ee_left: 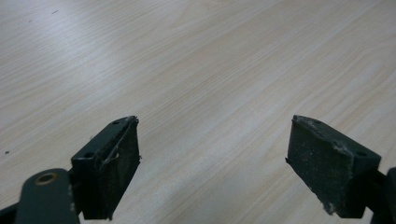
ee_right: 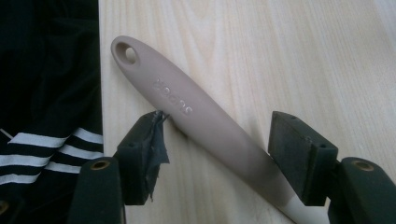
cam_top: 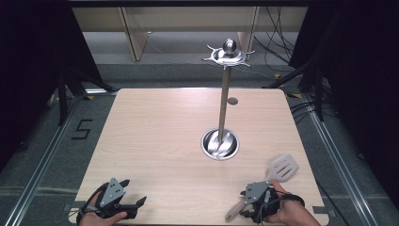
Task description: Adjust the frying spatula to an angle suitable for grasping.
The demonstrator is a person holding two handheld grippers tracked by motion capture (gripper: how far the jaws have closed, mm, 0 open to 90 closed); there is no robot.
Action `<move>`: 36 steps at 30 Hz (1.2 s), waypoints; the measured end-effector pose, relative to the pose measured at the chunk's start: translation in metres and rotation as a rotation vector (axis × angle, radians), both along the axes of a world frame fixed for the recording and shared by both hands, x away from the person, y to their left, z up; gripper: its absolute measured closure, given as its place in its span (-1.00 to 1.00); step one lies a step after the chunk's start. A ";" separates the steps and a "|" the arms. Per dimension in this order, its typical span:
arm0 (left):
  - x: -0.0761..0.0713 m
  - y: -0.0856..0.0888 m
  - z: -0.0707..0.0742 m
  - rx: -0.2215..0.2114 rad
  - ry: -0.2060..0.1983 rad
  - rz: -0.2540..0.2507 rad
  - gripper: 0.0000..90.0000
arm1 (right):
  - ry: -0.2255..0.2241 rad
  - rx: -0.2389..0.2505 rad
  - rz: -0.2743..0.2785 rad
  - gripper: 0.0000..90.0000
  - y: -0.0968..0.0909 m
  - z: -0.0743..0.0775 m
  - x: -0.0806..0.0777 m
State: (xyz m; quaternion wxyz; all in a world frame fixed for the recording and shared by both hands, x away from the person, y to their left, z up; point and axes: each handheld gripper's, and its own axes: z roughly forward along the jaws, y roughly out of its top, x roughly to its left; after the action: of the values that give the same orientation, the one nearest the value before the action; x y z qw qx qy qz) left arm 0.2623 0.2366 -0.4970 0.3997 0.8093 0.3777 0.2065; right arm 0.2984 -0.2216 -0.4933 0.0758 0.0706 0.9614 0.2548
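Resting on one pale wood-grain table (cam_top: pixel 155 136), listed left to right: one left gripper (cam_top: pixel 133 203), jaws spread wide over bare wood, nothing held; one steel utensil stand (cam_top: pixel 221 141), slim pole, round dish base, hooked crown; one slotted spatula (cam_top: pixel 281 168), smooth taupe handle lying between the parted jaws of one right gripper (ee_right: pixel 217 149), not clamped.

Spatula handle (ee_right: pixel 201 121): cut off at the bottom edge of the right gripper view, with its embossed lettering too faint to be read.
Spatula (cam_top: pixel 275 176): middle of the handle hidden under the right gripper (cam_top: pixel 256 195) in the high view.
Striped sleeve (ee_right: pixel 46 154): cut off by the left edge.
Left gripper (ee_left: pixel 212 163): body cut off at the bottom edge.
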 end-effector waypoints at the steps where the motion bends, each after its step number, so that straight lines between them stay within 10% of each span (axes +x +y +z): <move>1: 0.001 0.001 0.000 0.014 0.001 0.001 -0.64 | -0.002 -0.002 -0.002 -0.12 0.001 0.000 0.002; 8: 0.001 0.001 0.000 0.021 0.004 -0.008 -0.64 | 0.000 -0.010 0.002 0.03 0.008 0.002 0.014; 17: 0.000 0.000 0.000 0.004 -0.001 -0.014 -0.64 | 0.047 -0.078 -0.134 0.26 0.028 0.007 0.036; 36: 0.000 0.001 0.000 0.012 0.002 -0.019 -0.64 | 0.082 -0.279 -0.001 0.45 0.053 0.016 0.058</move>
State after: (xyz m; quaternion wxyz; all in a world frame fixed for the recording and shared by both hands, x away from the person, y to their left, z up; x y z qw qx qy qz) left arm 0.2622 0.2373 -0.4965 0.3966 0.8152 0.3693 0.2042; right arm 0.3567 -0.1684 -0.4776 0.0458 0.0700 0.9897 0.1158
